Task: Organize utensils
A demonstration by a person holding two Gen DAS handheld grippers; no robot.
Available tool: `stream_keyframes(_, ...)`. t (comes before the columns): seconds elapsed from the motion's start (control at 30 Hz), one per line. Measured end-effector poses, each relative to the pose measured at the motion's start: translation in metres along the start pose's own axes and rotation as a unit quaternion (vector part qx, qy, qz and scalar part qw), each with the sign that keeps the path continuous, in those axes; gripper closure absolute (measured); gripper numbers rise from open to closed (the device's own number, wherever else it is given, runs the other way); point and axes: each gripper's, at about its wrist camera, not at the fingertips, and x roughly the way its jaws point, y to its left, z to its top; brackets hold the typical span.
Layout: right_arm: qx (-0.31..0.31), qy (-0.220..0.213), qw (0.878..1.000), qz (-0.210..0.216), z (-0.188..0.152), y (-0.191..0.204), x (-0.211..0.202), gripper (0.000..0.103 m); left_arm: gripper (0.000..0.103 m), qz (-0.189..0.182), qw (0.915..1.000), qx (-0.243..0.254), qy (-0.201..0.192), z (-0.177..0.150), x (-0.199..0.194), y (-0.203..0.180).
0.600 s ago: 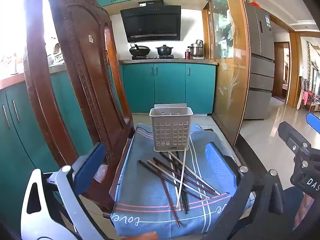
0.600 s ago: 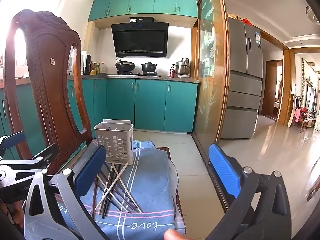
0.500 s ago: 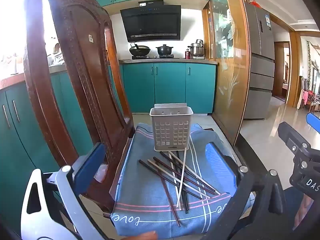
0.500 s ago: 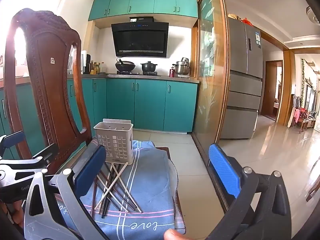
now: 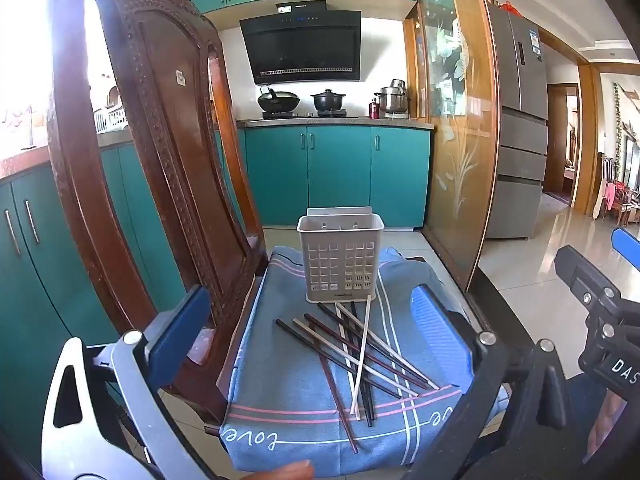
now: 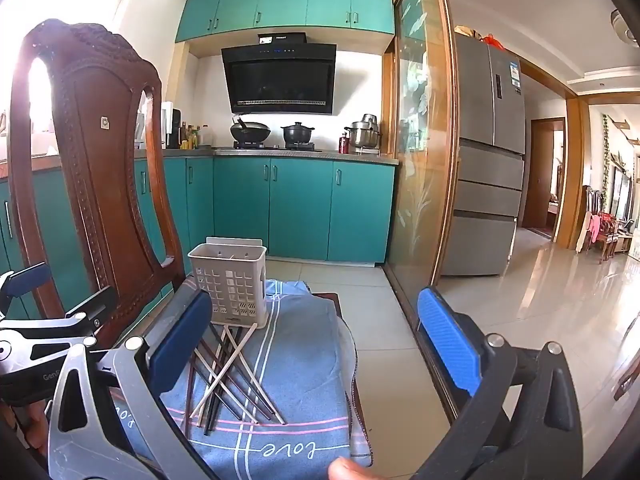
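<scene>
So the mixed dark and pale chopsticks [image 5: 352, 356] were lying crisscrossed mid-way across the blue striped cloth [image 5: 280, 392], just in front of the pale grey slotted plastic holder [image 5: 341, 258] near its far edge, while the left gripper [image 5: 308, 344] and right gripper [image 6: 316, 344] both hung wide apart with nothing in them, probably lined up for a first grab.

You are looking at a blue cloth [image 5: 288, 368] striped pink and white, a pale grey grid-holed basket [image 5: 340, 260], dark brown and cream chopsticks [image 5: 360, 352], and teal cabinets [image 5: 340, 176].
</scene>
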Motion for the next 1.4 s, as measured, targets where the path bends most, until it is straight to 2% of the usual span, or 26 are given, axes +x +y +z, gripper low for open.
stream_keyframes(1.4, 0.000, -0.008, 1.000, -0.006, 0.0043, -0.0053, -0.0051, 0.003, 0.003, -0.007, 0.9999, -0.004, -0.011, 0.0002, -0.0036, -0.0036)
